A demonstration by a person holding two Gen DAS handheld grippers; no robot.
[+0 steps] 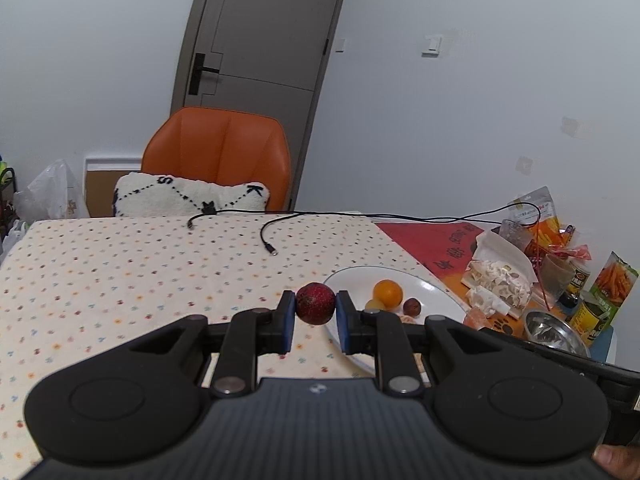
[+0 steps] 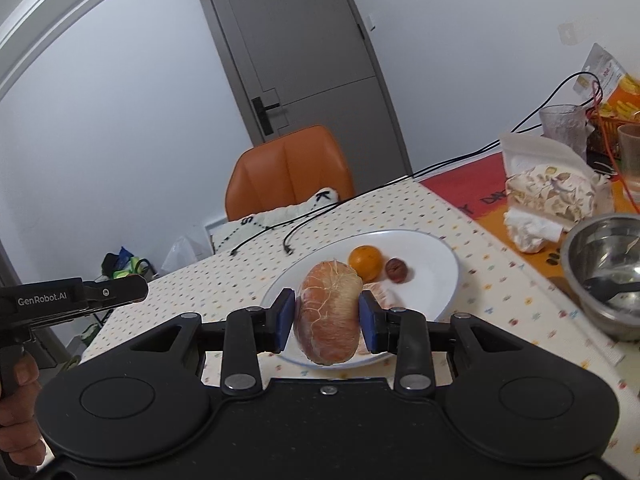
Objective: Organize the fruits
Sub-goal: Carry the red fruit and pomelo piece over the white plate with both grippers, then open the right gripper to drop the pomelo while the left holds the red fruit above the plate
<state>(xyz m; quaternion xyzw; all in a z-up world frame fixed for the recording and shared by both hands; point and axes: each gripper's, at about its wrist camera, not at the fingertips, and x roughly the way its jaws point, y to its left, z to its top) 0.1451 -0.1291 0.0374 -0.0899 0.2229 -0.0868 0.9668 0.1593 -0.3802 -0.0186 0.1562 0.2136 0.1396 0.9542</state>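
Your left gripper [image 1: 315, 312] is clamped on a dark red fruit [image 1: 315, 303], both blue pads pressed against its sides, holding it in the air just beside the left rim of the plate [image 1: 428, 286]. Your right gripper [image 2: 327, 314] is clamped on a peeled citrus piece [image 2: 329, 312], pale orange with white pith, lifted over the near edge of the plate [image 2: 440, 264]. On the plate you've got an orange [image 1: 387, 292] toward the middle, a small brown fruit [image 1: 412, 306] just to its right, and a little yellowish fruit [image 1: 375, 304] touching the orange on its near left; a few more peeled segments [image 2: 382, 294] lie at the plate's near edge, partly hidden behind your right gripper's pad. The plate sits on the dotted cloth [image 1: 120, 272] toward the table's right side, with a steel bowl [image 2: 604, 272] off past its right rim and a black cable [image 1: 280, 224] trailing along the far edge.
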